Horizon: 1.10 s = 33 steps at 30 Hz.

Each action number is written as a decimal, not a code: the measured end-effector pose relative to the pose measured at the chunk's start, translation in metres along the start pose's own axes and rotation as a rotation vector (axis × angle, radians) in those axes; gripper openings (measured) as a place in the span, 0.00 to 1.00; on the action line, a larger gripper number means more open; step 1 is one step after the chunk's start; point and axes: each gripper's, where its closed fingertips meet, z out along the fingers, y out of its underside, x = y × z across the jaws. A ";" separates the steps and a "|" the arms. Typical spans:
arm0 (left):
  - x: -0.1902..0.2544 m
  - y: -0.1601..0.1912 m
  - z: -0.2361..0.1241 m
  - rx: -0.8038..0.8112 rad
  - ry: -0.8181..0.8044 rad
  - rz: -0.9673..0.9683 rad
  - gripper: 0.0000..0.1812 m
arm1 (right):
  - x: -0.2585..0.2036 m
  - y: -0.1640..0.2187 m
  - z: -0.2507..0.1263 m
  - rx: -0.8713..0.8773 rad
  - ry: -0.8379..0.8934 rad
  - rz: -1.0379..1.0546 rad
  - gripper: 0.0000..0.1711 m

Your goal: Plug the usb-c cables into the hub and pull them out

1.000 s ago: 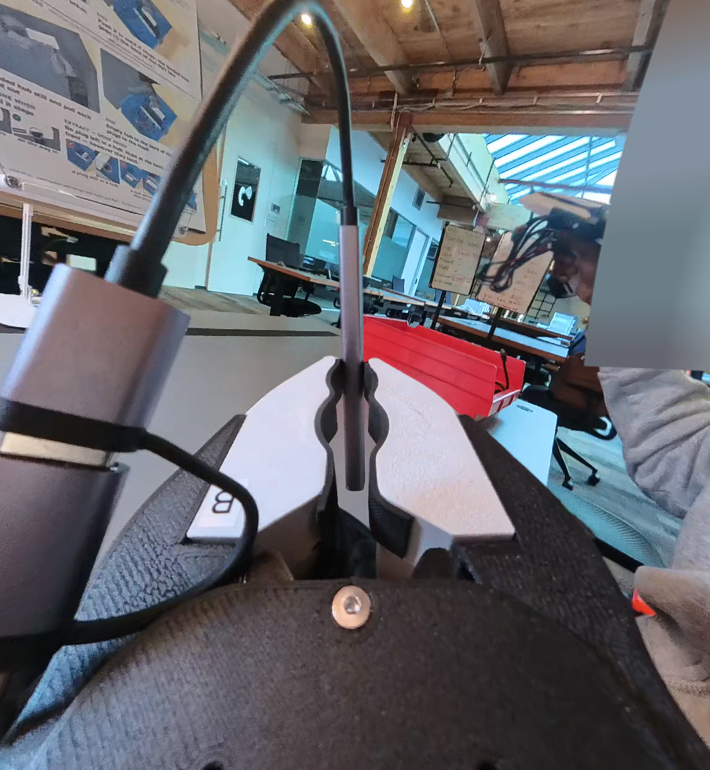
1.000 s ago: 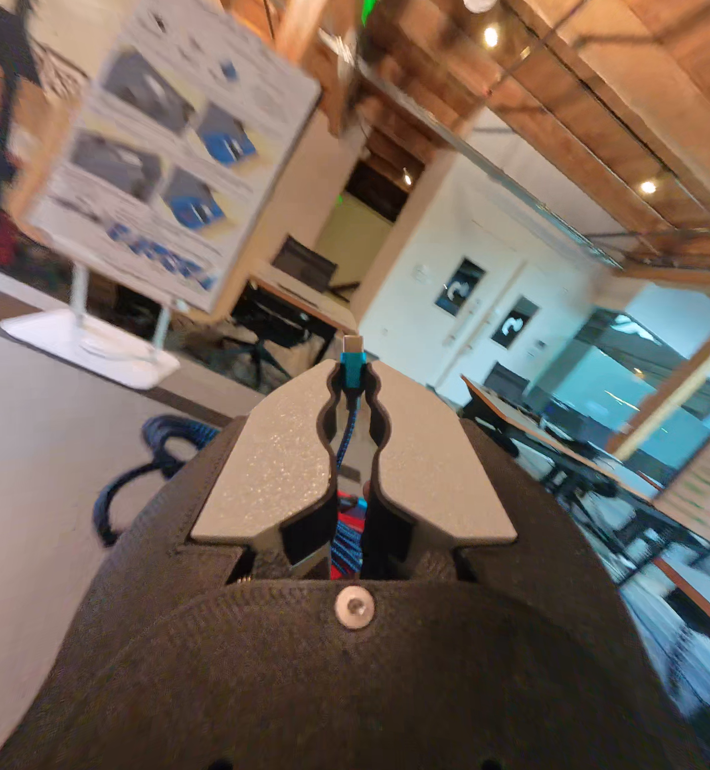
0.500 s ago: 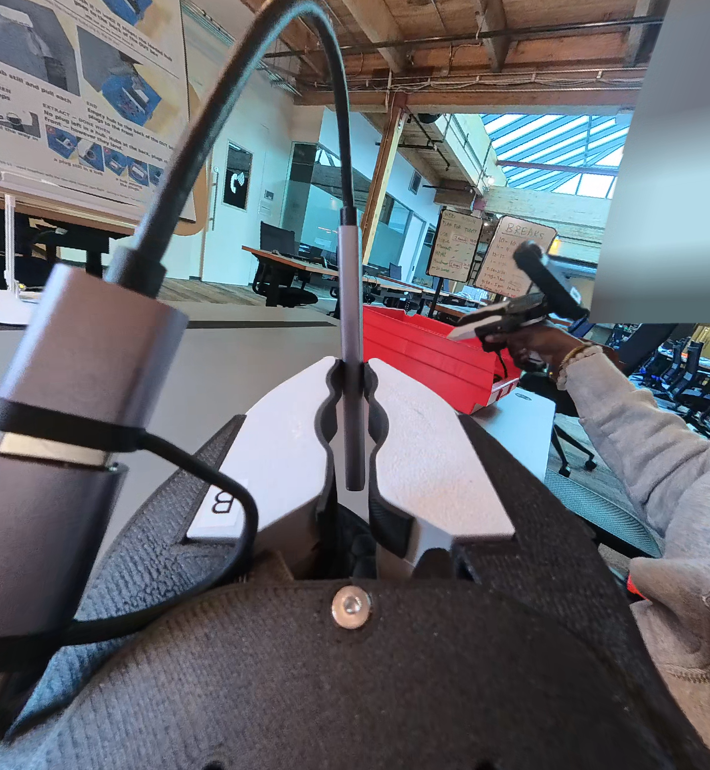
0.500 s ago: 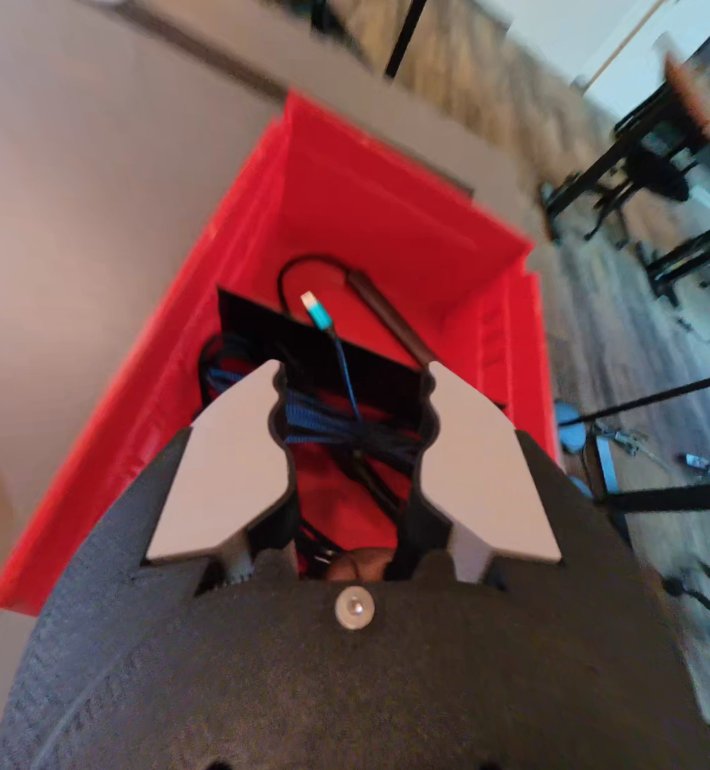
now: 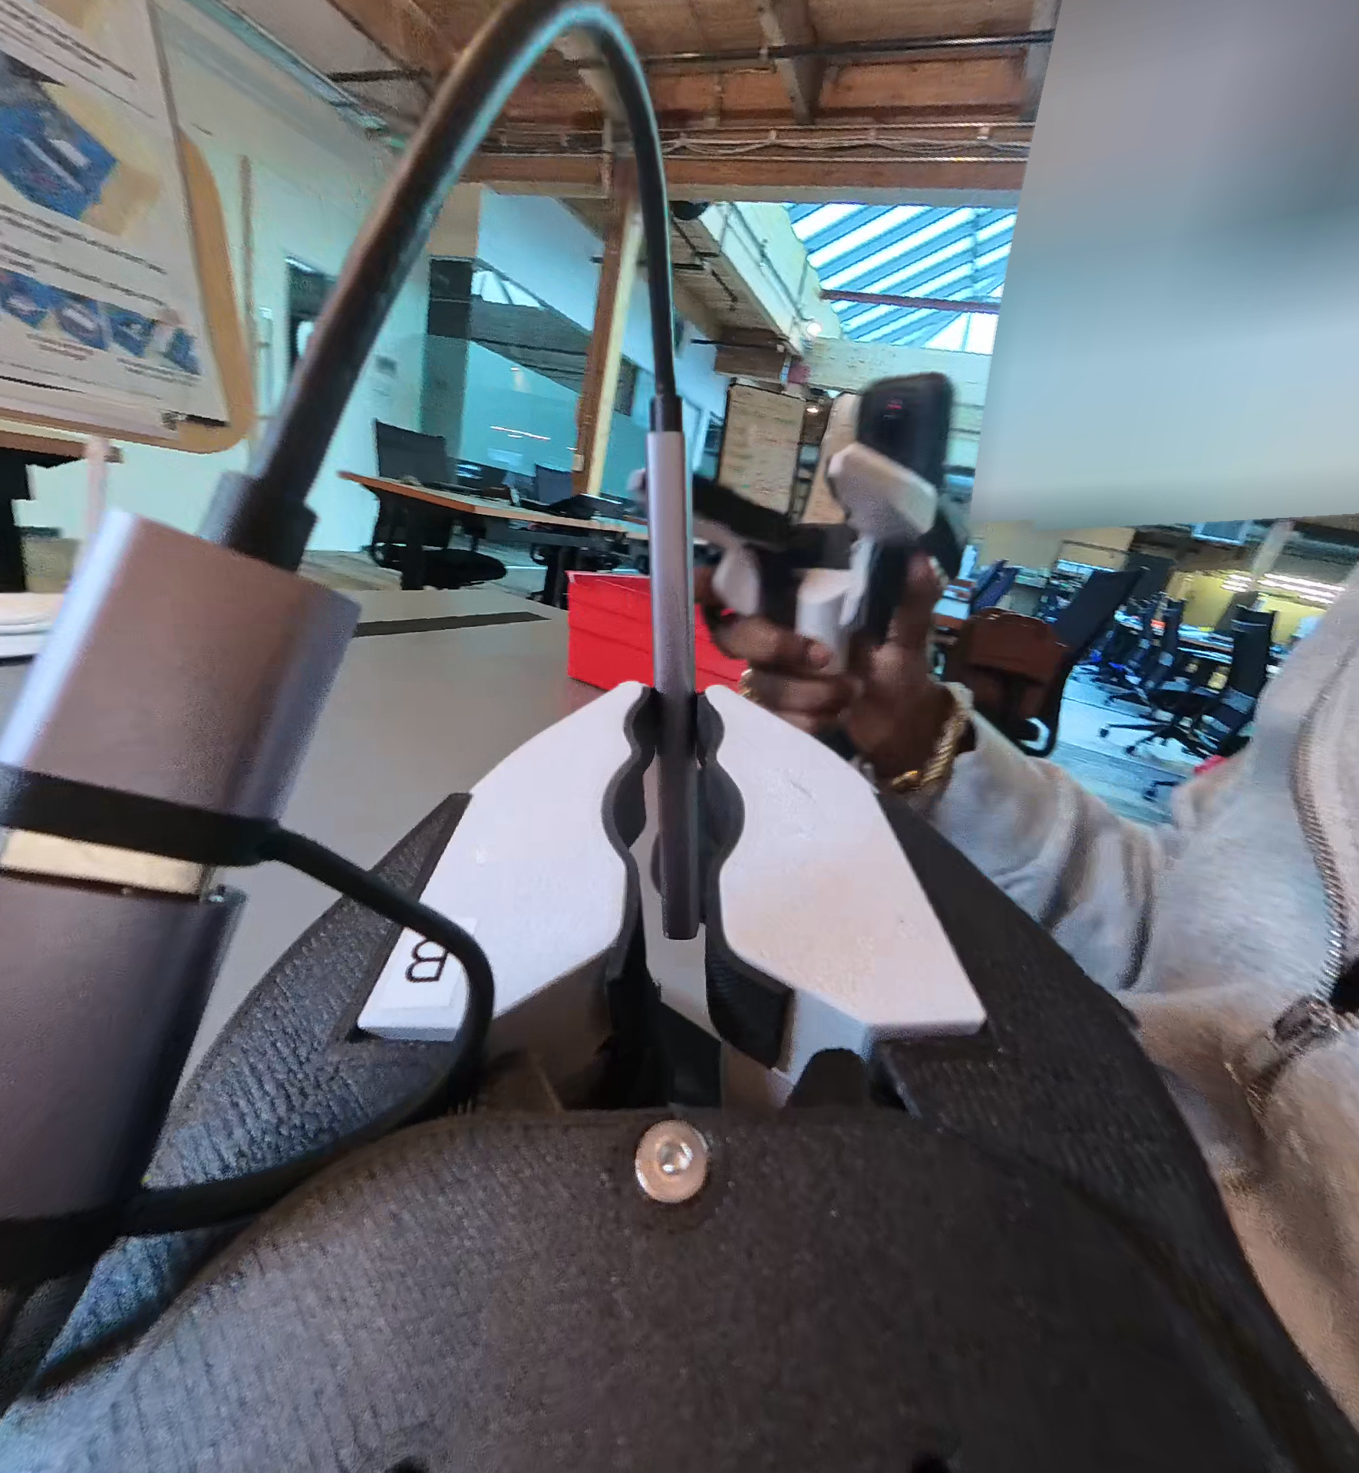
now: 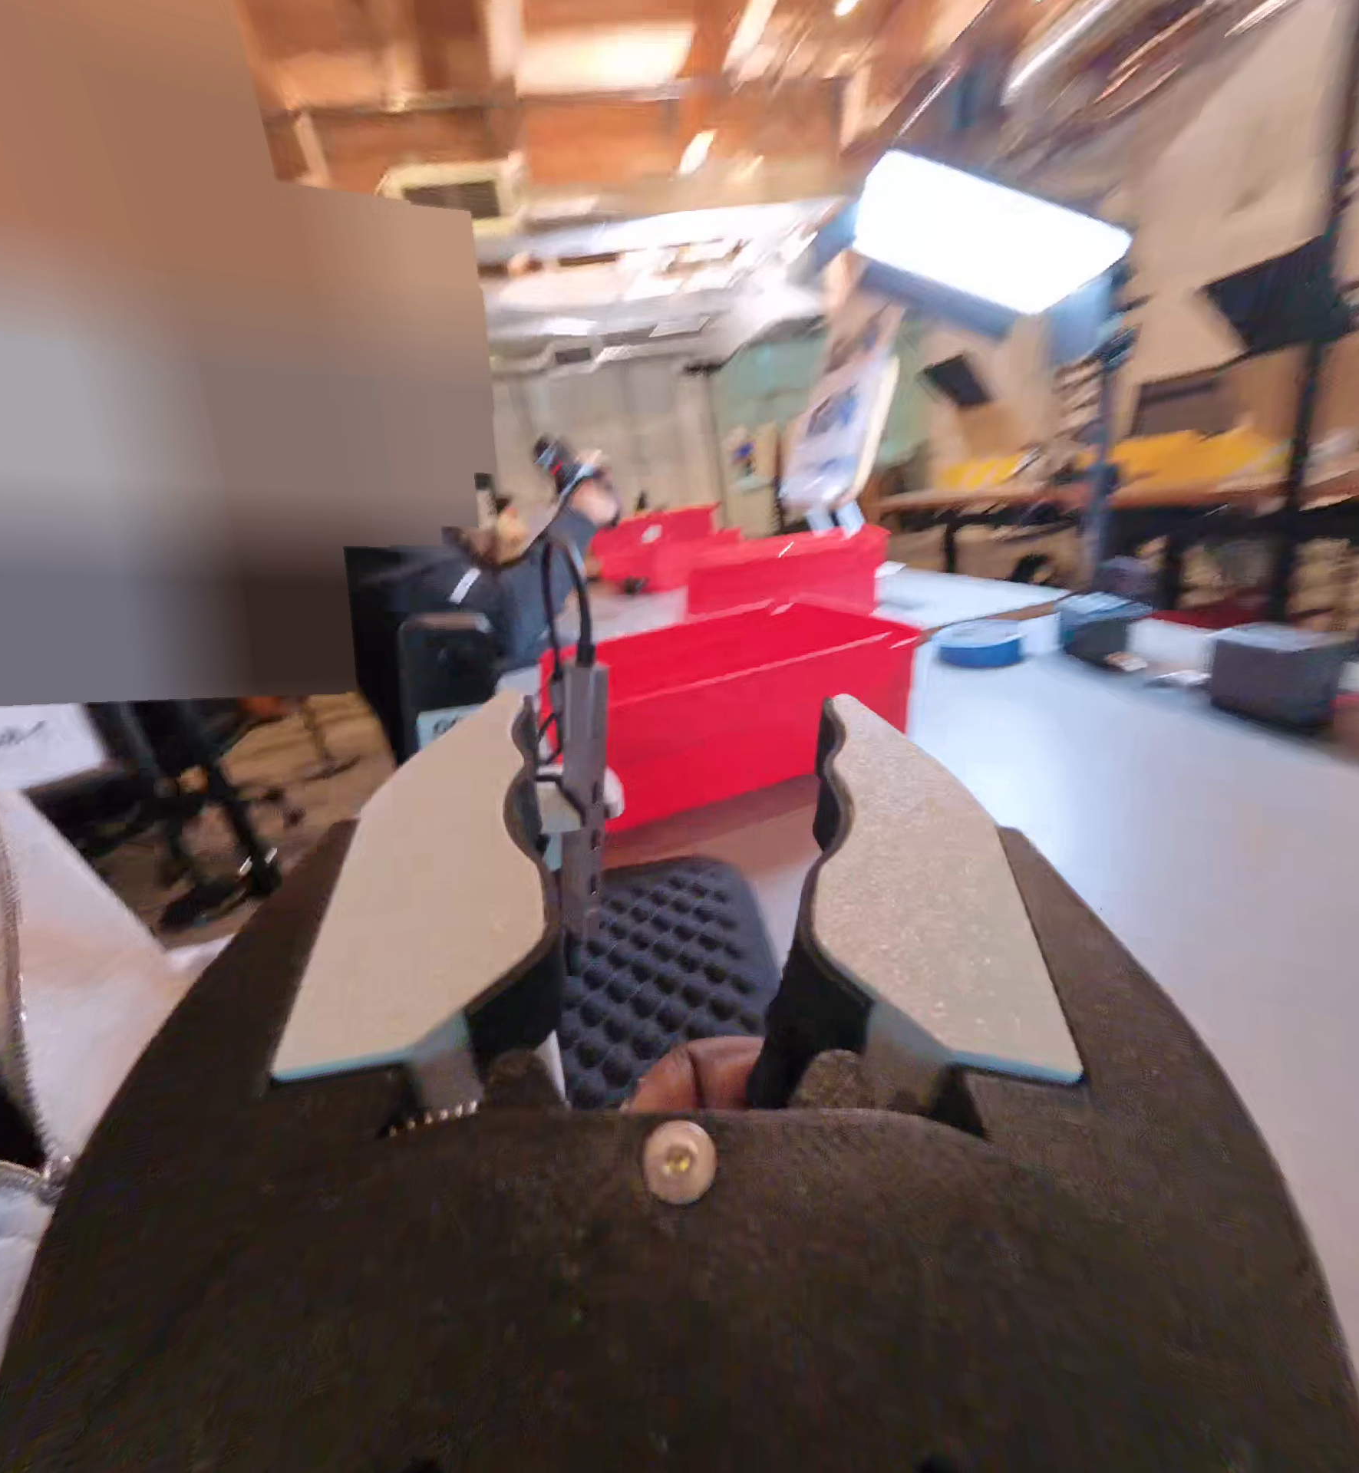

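Observation:
My left gripper (image 5: 674, 701) is shut on the slim grey hub (image 5: 672, 574) and holds it upright, edge-on, above the table. The hub's black cable (image 5: 421, 159) arcs up and left to a grey plug (image 5: 166, 677) close to the camera. My right gripper (image 6: 676, 705) is open and empty. It faces the hub (image 6: 584, 717), which stands just inside its left finger (image 6: 437, 893) but farther off. The right gripper also shows in the left wrist view (image 5: 843, 558), held in a hand beyond the hub. No blue USB-C cable is in view.
A red bin (image 6: 740, 717) stands on the grey table (image 6: 1138, 837) behind the hub; it also shows in the left wrist view (image 5: 620, 638). More red bins (image 6: 779, 566), a blue tape roll (image 6: 979, 642) and a grey box (image 6: 1266, 669) lie farther back. An instruction board (image 5: 62, 239) stands at the left. Left tips to right tips: about 8 cm.
My right gripper opened and let the blue cable go into the red bin, then swung round to face the hub. My left gripper kept its hold on the hub.

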 end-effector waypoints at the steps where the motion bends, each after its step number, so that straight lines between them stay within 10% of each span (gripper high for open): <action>1: 0.003 0.000 0.000 -0.001 0.024 0.000 0.05 | -0.006 0.013 0.014 -0.049 -0.041 -0.010 0.41; 7: 0.011 0.008 0.002 -0.053 0.077 0.006 0.06 | -0.027 0.050 0.045 -0.098 -0.180 0.060 0.32; 11: 0.015 0.014 0.005 -0.096 0.081 0.029 0.06 | -0.041 0.057 0.045 -0.096 -0.250 0.041 0.07; 19: 0.017 0.007 0.001 -0.041 0.093 0.041 0.08 | -0.038 0.022 0.028 0.073 -0.166 -0.064 0.05; 33: -0.001 -0.004 -0.002 0.044 -0.029 -0.001 0.30 | 0.077 -0.127 -0.164 -0.276 0.687 -0.707 0.05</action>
